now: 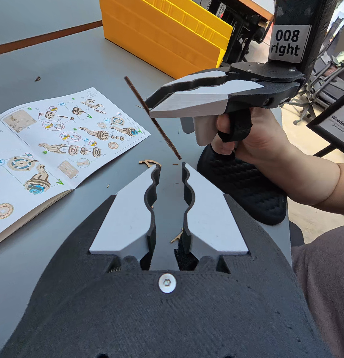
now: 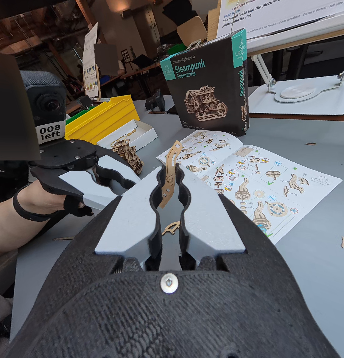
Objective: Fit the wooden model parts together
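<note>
Pale laser-cut wooden strip point(image 2: 170, 175), matt grey table point(image 2: 295, 271)

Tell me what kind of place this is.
Probably a shared workshop or demo room: a grey worktable with an open instruction booklet, a model kit box, yellow bins, more cluttered tables behind.

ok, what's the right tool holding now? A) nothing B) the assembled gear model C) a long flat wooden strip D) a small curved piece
C: the right tool is shut on the long flat wooden strip, pinched at its tips; the small curved piece lies on the table.
</note>
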